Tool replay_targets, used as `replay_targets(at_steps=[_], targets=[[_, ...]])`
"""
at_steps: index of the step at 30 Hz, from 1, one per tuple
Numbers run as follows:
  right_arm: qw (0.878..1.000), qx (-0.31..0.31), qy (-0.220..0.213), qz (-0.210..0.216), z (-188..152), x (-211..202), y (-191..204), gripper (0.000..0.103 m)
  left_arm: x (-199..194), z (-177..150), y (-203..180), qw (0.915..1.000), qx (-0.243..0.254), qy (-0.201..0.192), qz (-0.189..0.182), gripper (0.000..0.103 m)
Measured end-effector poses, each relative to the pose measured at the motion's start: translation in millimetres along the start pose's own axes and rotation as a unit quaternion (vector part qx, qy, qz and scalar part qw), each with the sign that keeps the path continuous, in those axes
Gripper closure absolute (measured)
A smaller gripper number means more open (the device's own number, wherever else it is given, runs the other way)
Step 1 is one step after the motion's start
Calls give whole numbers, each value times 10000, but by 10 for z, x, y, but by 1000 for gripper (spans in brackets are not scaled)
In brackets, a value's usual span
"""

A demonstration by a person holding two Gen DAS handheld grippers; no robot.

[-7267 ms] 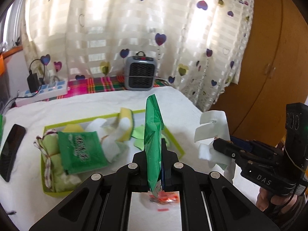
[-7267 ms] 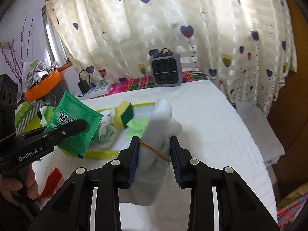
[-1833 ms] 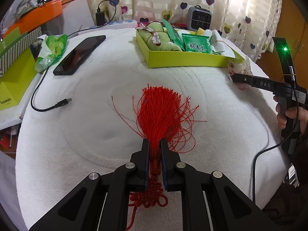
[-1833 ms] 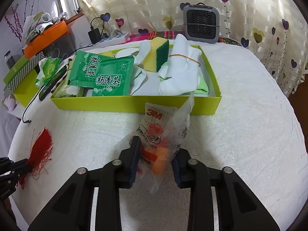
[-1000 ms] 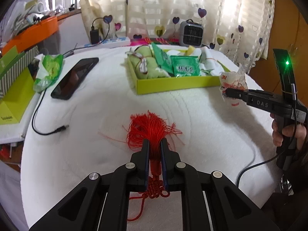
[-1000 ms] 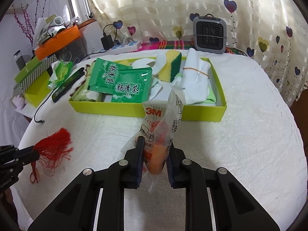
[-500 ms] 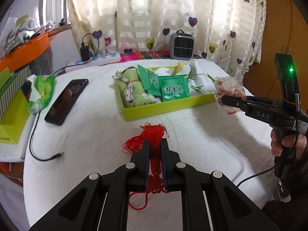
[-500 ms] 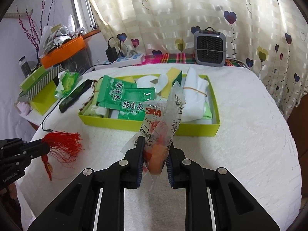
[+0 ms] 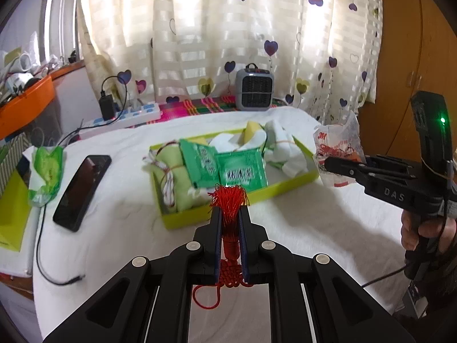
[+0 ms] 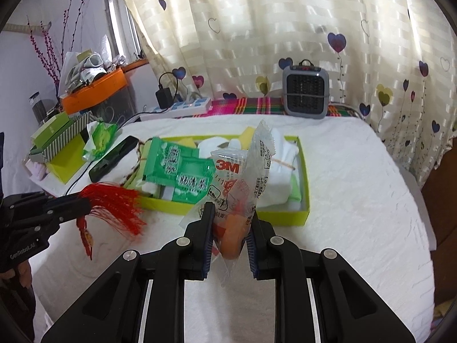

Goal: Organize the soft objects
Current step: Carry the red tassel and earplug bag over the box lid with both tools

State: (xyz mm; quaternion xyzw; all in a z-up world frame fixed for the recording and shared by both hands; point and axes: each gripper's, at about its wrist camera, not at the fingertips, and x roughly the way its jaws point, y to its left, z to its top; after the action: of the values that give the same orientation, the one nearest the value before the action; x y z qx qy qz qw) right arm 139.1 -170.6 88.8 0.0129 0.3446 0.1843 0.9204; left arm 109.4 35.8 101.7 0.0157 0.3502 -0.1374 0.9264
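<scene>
Two claws hold loads above the white worktop (image 10: 357, 200). Low in the left wrist frame, the left claw (image 9: 230, 214) is clamped on a red tassel (image 9: 230, 200), its fringe sticking up past the fingertips and its knotted cord hanging behind the jaws. Low in the right wrist frame, the right claw (image 10: 230, 214) grips a clear 3M earplug packet (image 10: 242, 177), orange plugs pinched between the pads, the crimped top edge rising to mid-frame.

Just beyond both loads sits the yellow-green tray (image 10: 307, 177), its near wall running across the middle. Inside lie two green tea sachets (image 10: 177, 171) at centre-left, a white rolled cloth (image 10: 282, 168) against the right wall, and a yellow sponge (image 9: 252, 128) at the back. Bare cloth spreads right of the tray to the worktop's rounded edge.

Left of the tray, a black phone (image 9: 82, 188) lies near the worktop's left edge, a green tissue pack (image 9: 47, 171) beside it. At the far edge stand a grey heater (image 10: 305, 94) and a power strip (image 10: 182, 107) before the curtain (image 10: 285, 28).
</scene>
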Motion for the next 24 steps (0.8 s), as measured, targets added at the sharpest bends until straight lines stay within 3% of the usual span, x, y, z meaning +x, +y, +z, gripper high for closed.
replay_targets(at_steps=[11, 24], targets=[[9999, -78, -98, -108, 251, 35, -93, 82, 225, 425, 5, 9997, -25, -207, -118, 93], [9998, 39, 42, -209, 483, 379, -247, 82, 690, 926, 164, 9984, -362, -314, -307, 93]])
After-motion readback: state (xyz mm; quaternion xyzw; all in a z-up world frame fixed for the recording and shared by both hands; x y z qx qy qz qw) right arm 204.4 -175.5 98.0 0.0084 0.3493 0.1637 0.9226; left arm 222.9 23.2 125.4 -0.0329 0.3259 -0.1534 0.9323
